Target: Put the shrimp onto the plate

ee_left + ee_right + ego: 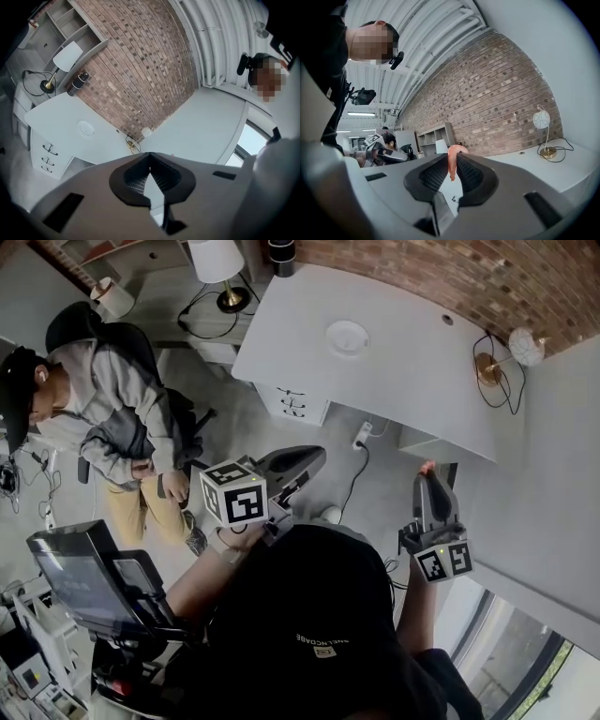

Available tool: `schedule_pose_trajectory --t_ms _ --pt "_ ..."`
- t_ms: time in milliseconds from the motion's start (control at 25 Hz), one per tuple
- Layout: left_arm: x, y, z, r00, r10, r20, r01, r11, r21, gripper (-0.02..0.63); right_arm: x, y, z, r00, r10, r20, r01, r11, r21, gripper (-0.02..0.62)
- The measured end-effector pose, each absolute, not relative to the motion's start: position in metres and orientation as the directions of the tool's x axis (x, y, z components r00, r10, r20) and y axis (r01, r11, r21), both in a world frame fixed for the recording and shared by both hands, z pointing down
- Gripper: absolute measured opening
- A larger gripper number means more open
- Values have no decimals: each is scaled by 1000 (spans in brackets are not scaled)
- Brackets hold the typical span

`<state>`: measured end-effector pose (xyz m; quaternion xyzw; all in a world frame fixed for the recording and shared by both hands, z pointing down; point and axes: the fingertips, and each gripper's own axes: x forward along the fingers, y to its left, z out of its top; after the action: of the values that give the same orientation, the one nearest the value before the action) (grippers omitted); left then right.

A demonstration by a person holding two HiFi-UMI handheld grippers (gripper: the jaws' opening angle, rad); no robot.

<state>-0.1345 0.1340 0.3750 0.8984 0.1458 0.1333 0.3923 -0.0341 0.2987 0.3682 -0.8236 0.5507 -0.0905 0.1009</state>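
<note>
The right gripper (428,476) is held up at the right centre of the head view, pointing toward the top of the frame, short of the white desk (412,381); its jaws are clamped on the pink shrimp (452,166), which hangs between the ribbed pads with its curled end poking out past the tips; the left gripper (314,457) sits at mid-frame, angled to the upper right, jaws pressed together on nothing; the plate (347,337) lies on the desk in the upper centre, well apart from both.
</note>
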Motion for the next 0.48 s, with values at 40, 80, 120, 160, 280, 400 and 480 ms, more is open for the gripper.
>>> schedule_pose_trajectory --t_ms 40,80,120,160,280,400,480 --pt "-136 133 376 923 363 128 152 -651 744 5 -34 297 368 374 -927 35 -890 -369 -267 58" --pt "-138 132 376 924 359 131 148 -652 744 3 -34 296 367 371 -928 31 -892 -365 -268 58" --pt "-139 132 376 925 356 132 145 -653 743 4 -34 295 365 368 -930 28 -893 -361 -269 58" --pt "-140 132 376 926 354 133 143 -654 743 4 -34 294 364 364 -931 24 -894 -356 -271 58" --pt "-139 135 375 929 344 137 136 -662 737 5 -32 294 363 348 -938 6 -898 -335 -284 58" --pt "-141 137 377 933 330 146 120 -667 736 3 -32 295 363 332 -943 -4 -902 -316 -295 58" --pt "-144 138 380 933 329 146 118 -663 739 3 -34 296 365 331 -943 -4 -901 -315 -297 58"
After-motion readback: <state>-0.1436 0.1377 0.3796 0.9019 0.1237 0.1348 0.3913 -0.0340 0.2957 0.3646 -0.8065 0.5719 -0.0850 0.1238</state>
